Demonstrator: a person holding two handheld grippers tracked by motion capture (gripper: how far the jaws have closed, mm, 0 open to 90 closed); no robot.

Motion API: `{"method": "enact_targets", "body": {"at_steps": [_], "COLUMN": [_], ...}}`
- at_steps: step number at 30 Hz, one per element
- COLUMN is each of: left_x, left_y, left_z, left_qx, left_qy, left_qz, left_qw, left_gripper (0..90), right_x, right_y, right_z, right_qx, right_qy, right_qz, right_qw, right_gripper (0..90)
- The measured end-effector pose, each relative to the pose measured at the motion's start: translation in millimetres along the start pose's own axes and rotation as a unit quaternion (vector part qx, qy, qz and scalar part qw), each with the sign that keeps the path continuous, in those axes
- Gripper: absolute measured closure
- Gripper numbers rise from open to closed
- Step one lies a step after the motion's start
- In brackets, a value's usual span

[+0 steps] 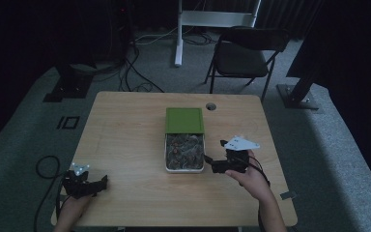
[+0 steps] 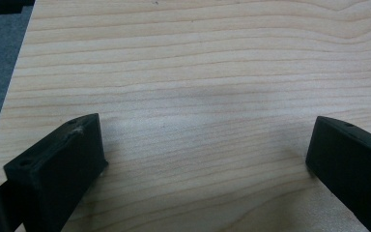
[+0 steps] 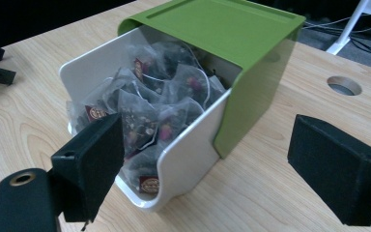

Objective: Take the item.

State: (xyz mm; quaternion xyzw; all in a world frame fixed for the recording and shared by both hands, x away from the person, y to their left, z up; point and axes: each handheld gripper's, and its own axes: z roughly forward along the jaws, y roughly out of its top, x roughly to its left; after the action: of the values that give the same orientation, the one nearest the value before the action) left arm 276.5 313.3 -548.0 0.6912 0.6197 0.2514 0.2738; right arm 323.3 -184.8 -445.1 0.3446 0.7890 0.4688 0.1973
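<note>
A white drawer box (image 1: 184,167) (image 3: 193,154) is pulled half out of its green sleeve (image 1: 184,119) (image 3: 222,29) at the table's middle. It is full of several clear tea bags (image 3: 149,111) (image 1: 184,150) with dark contents. My right gripper (image 1: 212,164) (image 3: 205,154) stands open just right of the drawer's front corner, jaws wide apart, not touching it. My left gripper (image 1: 101,182) (image 2: 205,152) rests open near the table's front left corner over bare wood, nothing between its jaws.
The wooden table (image 1: 125,140) has a round cable hole (image 1: 211,106) (image 3: 344,85) behind the box. A black folding chair (image 1: 244,55) and a white desk leg (image 1: 178,34) stand beyond the table. Cables lie on the grey carpet at the left.
</note>
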Motion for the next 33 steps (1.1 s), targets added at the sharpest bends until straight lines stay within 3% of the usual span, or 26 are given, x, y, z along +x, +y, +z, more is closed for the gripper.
{"method": "enact_targets", "body": {"at_steps": [33], "left_x": [0.0], "left_y": [0.0], "left_z": [0.0], "left_qx": [0.0], "left_qy": [0.0], "left_qz": [0.0], "left_qw": [1.0], "left_gripper": [0.5], "right_x": [34.1], "right_y": [16.5], "right_z": [32.4], "right_qx": [-0.004], "right_qy": [0.046], "right_qz": [-0.028], "right_qw": [0.9986], "right_gripper": [14.0]}}
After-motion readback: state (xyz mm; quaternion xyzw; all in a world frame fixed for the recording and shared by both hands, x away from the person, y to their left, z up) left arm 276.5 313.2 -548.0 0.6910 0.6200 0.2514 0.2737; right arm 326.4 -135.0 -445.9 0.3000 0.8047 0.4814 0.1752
